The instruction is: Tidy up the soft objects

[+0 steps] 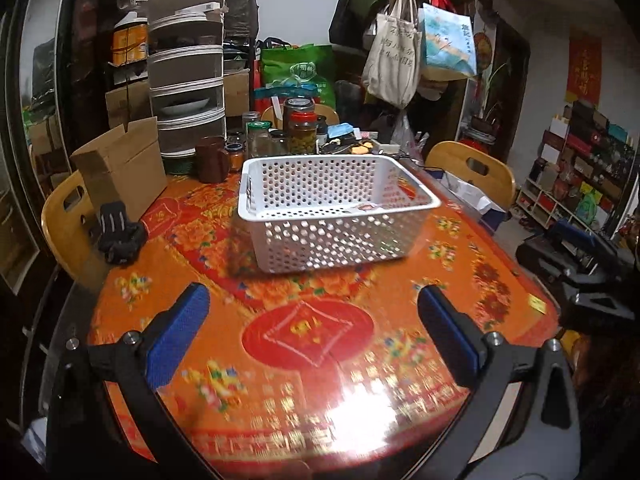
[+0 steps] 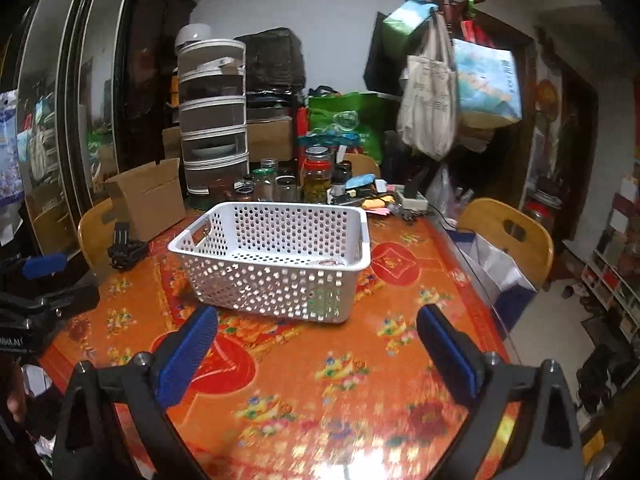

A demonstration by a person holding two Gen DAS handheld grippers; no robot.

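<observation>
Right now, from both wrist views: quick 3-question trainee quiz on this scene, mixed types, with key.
1. True or false: the white basket holds several soft objects.
2. Multiple choice: the left gripper and right gripper are A) both shut, B) both open with nothing between the pads, C) one clamped on the basket.
3. Fill in: the cardboard box stands at the table's far ____ side, as seen in both views.

Key: 1 false, it looks nearly empty, only a small flat label-like item visible; 2 B; 3 left.
</observation>
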